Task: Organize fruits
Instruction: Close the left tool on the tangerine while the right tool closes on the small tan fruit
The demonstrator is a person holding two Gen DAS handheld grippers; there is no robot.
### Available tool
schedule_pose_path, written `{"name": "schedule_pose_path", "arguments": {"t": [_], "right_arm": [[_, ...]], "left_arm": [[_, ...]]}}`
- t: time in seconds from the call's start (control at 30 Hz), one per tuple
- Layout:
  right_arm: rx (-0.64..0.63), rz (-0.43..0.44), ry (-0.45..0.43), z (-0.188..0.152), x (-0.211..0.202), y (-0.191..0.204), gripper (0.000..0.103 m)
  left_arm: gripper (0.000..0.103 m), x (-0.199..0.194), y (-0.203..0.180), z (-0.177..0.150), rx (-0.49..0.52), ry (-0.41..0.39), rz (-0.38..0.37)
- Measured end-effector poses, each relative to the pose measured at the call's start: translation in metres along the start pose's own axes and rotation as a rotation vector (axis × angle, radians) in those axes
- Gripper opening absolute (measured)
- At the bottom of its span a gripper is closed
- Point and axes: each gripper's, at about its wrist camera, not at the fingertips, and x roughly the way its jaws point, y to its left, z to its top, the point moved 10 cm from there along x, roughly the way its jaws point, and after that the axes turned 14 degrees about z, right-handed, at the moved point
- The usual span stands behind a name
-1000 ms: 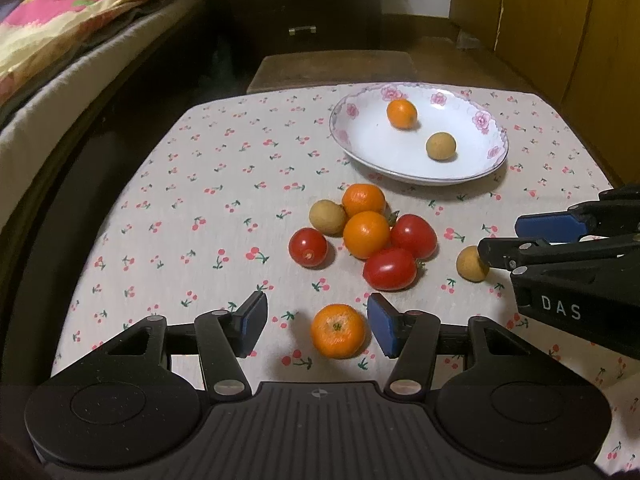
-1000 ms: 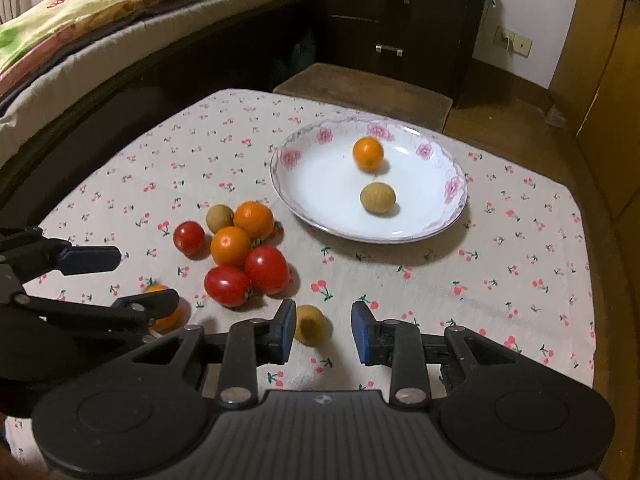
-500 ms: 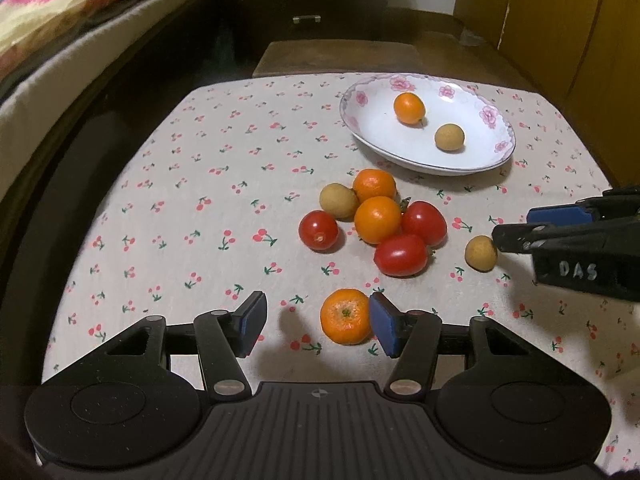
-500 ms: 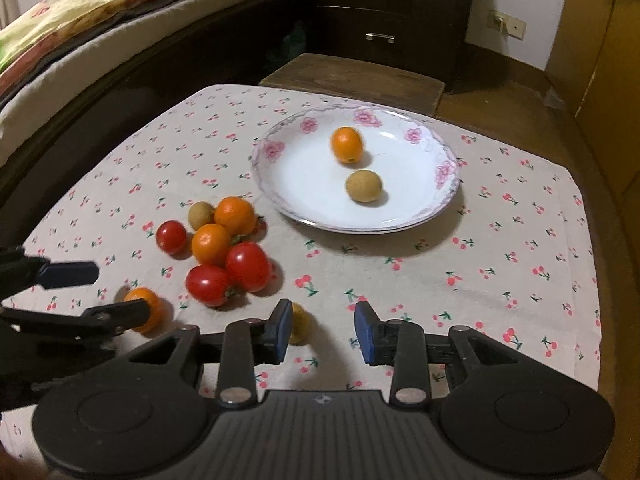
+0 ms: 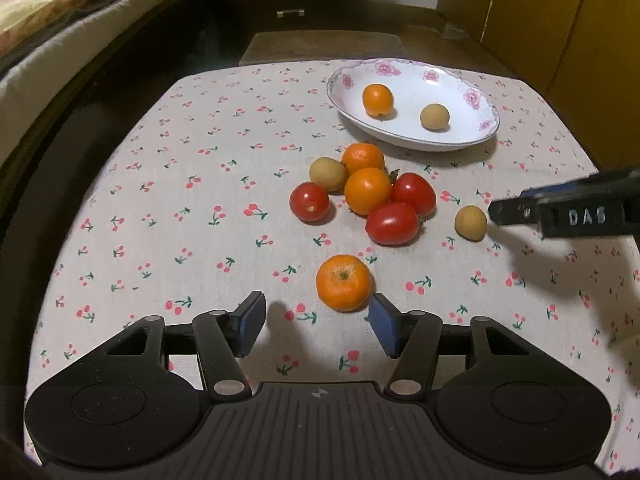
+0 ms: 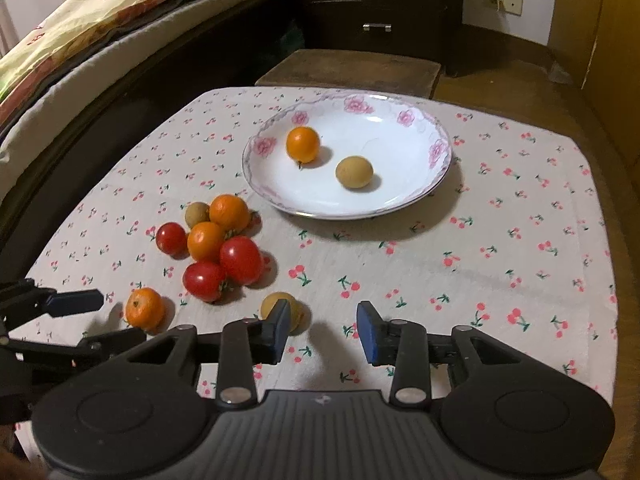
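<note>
You have one small orange and one tan longan in the white floral plate [image 6: 438,152] near the table's far edge, eight fruits left on the cloth, both jaws apart and empty, the right's just widening beside a loose longan [image 6: 294,308].

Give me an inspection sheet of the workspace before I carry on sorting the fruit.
Surface: table with cherry-print cloth, flat.
Job's things: floral plate holds one orange and one tan fruit. On the cloth: a cluster of two oranges, three tomatoes and a tan fruit; a lone orange; a lone tan fruit.
Clutter: nothing seen.
Grippers: left gripper open, lone orange just ahead of its right finger; right gripper open, its jaws have just been opening, lone tan fruit beside its left finger, not between.
Cables: nothing seen.
Surroundings: bed with floral quilt, dark drawers, wooden stool.
</note>
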Motion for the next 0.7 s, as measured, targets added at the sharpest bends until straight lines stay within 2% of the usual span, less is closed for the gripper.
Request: {"name": "schedule_pose_path", "arguments": {"t": [0.3, 0.47, 0.7], "right_arm": [[-0.028, 0.043, -0.002, 0.003, 0.010, 0.006, 0.049], [-0.099, 0.059, 0.020, -0.001, 0.020, 0.018, 0.049], [-0.115, 0.048, 0.028, 0.000, 0.030, 0.018, 0.047]], "left_arm": [[0.066, 0.003, -0.019, 0.012, 0.049, -0.050, 0.017], [0.067, 0.007, -0.016, 0.012, 0.032, -0.041, 0.012], [0.067, 0.011, -0.021, 0.011, 0.041, -0.032, 0.006]]}}
